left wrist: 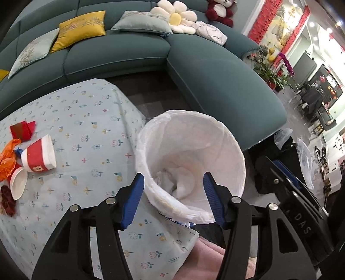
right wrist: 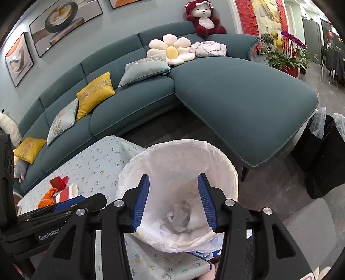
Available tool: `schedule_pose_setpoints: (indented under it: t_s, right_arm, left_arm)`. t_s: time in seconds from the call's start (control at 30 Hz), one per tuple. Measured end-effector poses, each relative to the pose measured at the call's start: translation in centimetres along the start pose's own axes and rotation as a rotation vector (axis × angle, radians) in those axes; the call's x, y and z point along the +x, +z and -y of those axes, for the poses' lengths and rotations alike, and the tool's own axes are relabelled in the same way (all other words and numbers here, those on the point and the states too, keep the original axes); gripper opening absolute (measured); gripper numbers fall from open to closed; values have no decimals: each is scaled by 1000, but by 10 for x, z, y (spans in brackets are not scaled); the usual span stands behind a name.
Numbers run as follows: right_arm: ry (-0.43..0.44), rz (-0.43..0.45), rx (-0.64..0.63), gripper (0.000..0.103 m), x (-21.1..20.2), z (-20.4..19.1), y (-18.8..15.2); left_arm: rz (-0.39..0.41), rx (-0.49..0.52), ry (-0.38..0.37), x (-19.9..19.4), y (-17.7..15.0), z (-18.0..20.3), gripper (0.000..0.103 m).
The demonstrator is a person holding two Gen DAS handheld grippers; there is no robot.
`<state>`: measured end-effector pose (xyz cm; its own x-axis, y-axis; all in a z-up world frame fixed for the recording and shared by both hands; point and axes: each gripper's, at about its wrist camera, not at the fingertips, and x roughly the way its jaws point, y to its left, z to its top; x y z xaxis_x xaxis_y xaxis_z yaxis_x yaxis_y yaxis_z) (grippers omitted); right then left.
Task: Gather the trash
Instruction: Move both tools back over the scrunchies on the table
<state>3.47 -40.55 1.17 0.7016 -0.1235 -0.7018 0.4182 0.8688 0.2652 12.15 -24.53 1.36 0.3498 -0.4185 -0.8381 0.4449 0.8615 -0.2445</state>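
Both grippers are hovering over the bin (left wrist: pixel 189 163) lined with a white bag, which is standing just beside the counter (left wrist: pixel 90 129) with its flowered cloth: the left gripper (left wrist: pixel 173 193) and the right gripper (right wrist: pixel 173 200) are each holding their blue jaws spread, nothing between them. Crumpled white trash (right wrist: pixel 183 217), probably tissue, is lying at the bottom of the bin. A red-and-white paper cup (left wrist: pixel 39 156), orange wrapper (left wrist: pixel 7 158) and red paper (left wrist: pixel 21 130) are lying on the counter's far left.

Home living room, teal sectional sofa (right wrist: pixel 194 90) with cushions (right wrist: pixel 96 93), framed wall art (right wrist: pixel 62 19), potted plants (right wrist: pixel 282 56)
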Motion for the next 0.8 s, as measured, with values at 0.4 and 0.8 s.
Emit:
schedule_pose_setpoints:
  t_s: [0.4,0.8]
  right_arm:
    - [64,-21,-64,55,-17,-54,-16]
    - [156,-85,-158,57,-26,-145,-57]
  left_arm:
    - [45,-86,85,-45,-25,-62,62]
    - [69,-214,243,-98,-66,-170,72]
